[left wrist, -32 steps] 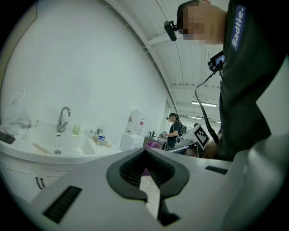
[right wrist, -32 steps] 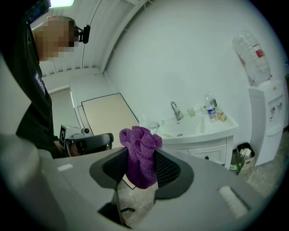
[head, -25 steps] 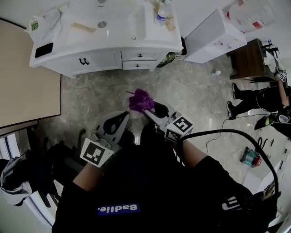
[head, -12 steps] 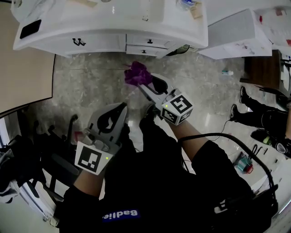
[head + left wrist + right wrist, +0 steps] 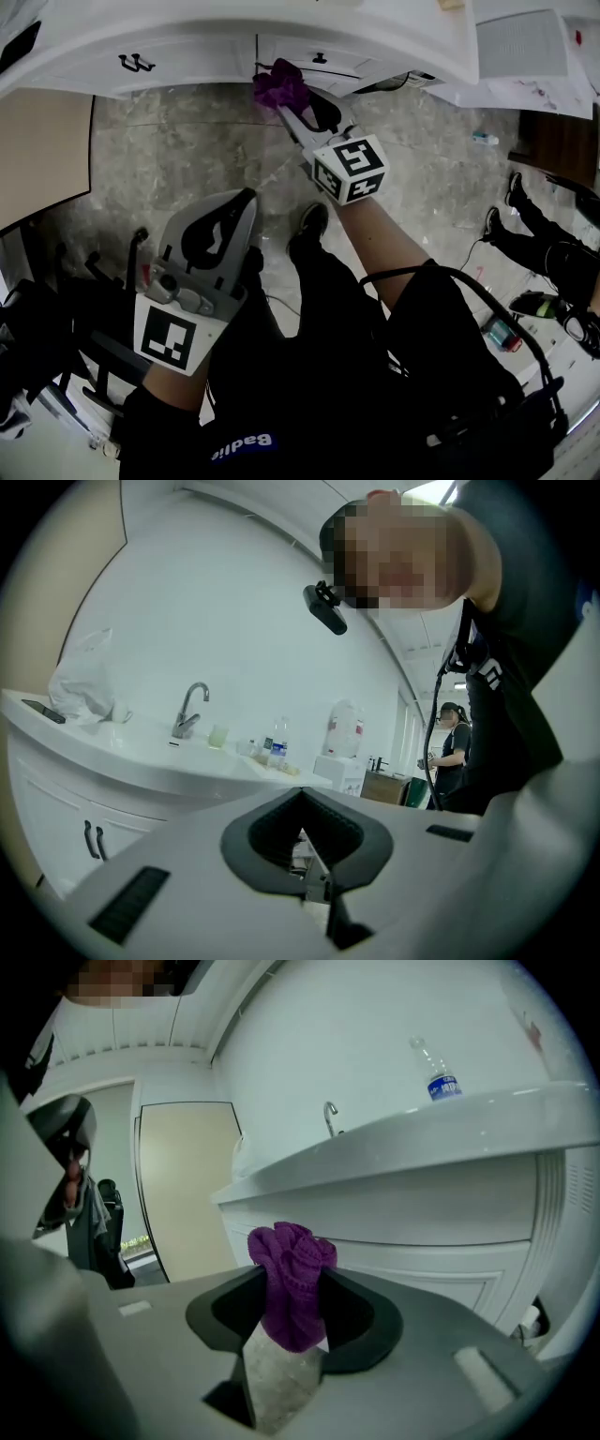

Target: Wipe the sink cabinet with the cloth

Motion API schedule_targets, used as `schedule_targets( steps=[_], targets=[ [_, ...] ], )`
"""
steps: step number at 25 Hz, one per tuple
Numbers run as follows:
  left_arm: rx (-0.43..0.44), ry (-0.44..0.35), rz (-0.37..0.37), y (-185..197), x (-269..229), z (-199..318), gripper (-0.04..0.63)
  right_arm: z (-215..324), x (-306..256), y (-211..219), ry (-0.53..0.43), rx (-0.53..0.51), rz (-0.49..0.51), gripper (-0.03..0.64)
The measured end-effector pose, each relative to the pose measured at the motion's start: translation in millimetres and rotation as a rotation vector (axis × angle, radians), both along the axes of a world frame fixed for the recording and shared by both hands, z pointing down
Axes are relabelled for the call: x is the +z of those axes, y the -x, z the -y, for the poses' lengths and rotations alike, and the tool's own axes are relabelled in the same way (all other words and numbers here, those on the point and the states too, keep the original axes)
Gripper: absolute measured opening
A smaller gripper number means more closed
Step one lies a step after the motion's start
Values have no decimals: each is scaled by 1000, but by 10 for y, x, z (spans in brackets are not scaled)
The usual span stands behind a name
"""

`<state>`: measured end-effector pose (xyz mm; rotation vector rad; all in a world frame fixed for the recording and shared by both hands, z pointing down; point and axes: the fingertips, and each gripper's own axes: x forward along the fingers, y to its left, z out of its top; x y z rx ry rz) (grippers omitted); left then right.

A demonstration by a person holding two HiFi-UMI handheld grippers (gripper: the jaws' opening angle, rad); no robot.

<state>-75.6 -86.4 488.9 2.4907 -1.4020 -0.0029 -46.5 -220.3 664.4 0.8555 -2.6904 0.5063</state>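
Note:
A bunched purple cloth (image 5: pixel 279 84) (image 5: pixel 292 1279) is pinched in my right gripper (image 5: pixel 292 105) (image 5: pixel 291 1321), whose jaws are shut on it. The cloth is held up just in front of the white sink cabinet (image 5: pixel 187 56) (image 5: pixel 441 1241), close to its drawer fronts; I cannot tell if it touches. My left gripper (image 5: pixel 220 225) (image 5: pixel 305 841) hangs lower and nearer to me over the floor, jaws shut with nothing between them.
A black drawer knob (image 5: pixel 320 58) and a pair of door handles (image 5: pixel 134 63) mark the cabinet front. On the counter stand a faucet (image 5: pixel 190 708), bottles (image 5: pixel 276 744) and a white bag (image 5: pixel 84 682). A white box (image 5: pixel 525 47) sits right of the cabinet. A beige door (image 5: pixel 42 155) is at left.
I have stepped closer to the cabinet. My right gripper has carried the cloth forward and up, from mid-floor to the cabinet front. The left gripper stays low beside me.

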Motion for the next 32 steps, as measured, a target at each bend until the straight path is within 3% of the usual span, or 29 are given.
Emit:
schedule_targets(
  steps=[9,13,22,29,32],
  targets=[
    [8,25,-1,-58,395,-40,2,605,473,291,-108,29,-80,160],
    [31,47,2,-129,486,-121,2,777,538,204,-137,54,-114,160],
    [83,55,-46,-532,442,-181,2,1042,600,-836,-107,190,-175,160],
    [148,56,-64,-843,410,-206,2,1249,577,-2002,-50,404,-187,160],
    [151,59,-73,-872,418,-254,2,1228,589,-2192,-41,455,-190,160]
  ],
)
